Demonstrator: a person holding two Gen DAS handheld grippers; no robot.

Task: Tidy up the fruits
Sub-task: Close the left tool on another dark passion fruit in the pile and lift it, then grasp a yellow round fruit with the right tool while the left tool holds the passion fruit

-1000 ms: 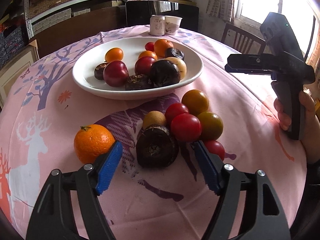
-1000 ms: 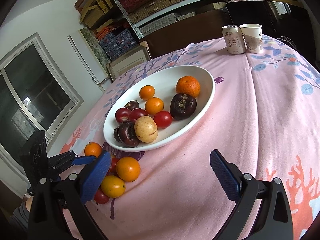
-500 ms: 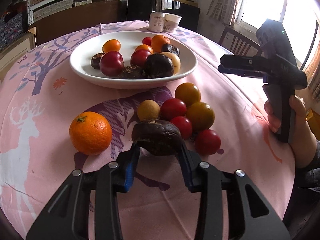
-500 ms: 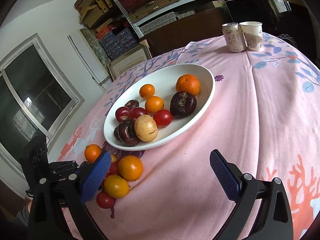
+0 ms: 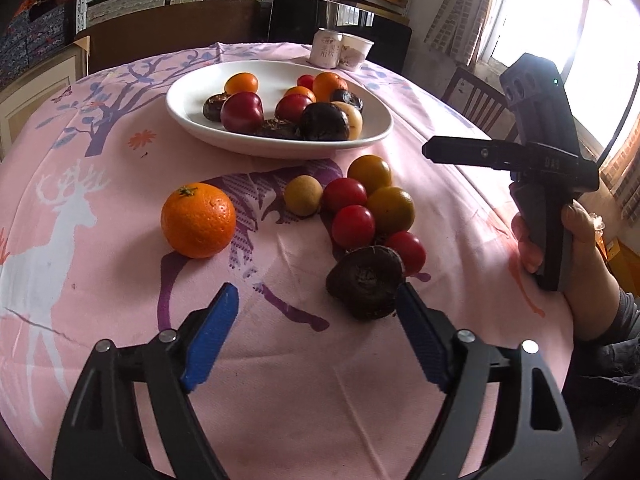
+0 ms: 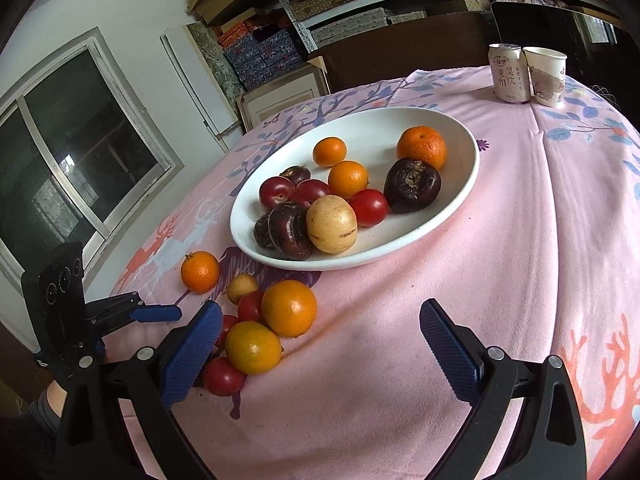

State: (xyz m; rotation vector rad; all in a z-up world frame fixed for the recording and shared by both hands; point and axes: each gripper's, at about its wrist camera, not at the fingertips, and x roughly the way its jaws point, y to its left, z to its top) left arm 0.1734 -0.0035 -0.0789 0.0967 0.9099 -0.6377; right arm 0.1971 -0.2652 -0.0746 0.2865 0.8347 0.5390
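A white oval plate (image 5: 192, 110) (image 6: 460, 200) holds several fruits. In front of it on the pink cloth lie an orange (image 5: 198, 220) (image 6: 200, 271), a small tan fruit (image 5: 303, 195), red and yellow-orange round fruits (image 5: 354, 226) (image 6: 288, 308) and a dark brown fruit (image 5: 366, 282). My left gripper (image 5: 316, 336) is open; the dark fruit rests on the cloth against its right finger. My right gripper (image 6: 320, 352) is open and empty, held above the cloth beside the loose fruits; it also shows in the left wrist view (image 5: 532, 152).
A drink can (image 6: 506, 72) (image 5: 326, 48) and a paper cup (image 6: 546, 76) stand at the table's far edge. A wooden chair (image 5: 476, 100) stands at the right by the window. Shelves with boxes line the back wall.
My left gripper closed on the dark fruit half a second ago. It has now opened, and the fruit lies on the cloth by the right finger. The right gripper barely moved.
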